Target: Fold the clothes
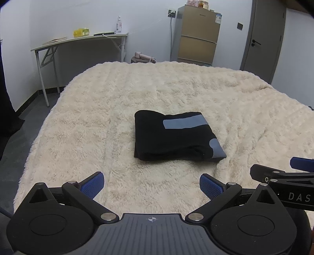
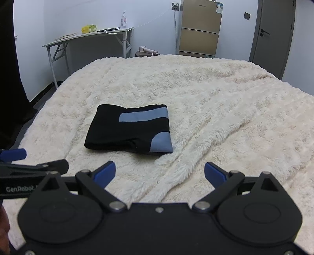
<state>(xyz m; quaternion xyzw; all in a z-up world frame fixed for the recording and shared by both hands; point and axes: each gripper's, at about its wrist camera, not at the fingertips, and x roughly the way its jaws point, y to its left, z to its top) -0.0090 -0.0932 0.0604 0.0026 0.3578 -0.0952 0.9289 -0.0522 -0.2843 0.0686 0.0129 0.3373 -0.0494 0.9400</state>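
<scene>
- A bed (image 1: 176, 88) covered by a cream, shaggy blanket (image 2: 215, 98) fills most of both views.
- Pale bluish-white walls (image 1: 78, 17) enclose the room, with a dark skirting strip along their base.
- The floor (image 1: 11, 157) is dark grey.
- A folding side table (image 1: 78, 40) stands against the far wall, bearing a yellow packet (image 1: 81, 32), a clear bottle (image 1: 118, 24) and a flat dark item with a white cable.
- A gold-toned fridge (image 1: 199, 35) stands beside a wall socket (image 1: 171, 13).
- A grey door (image 1: 263, 39) with a black handle sits at the right.
- Lighting is even and cool.
</scene>
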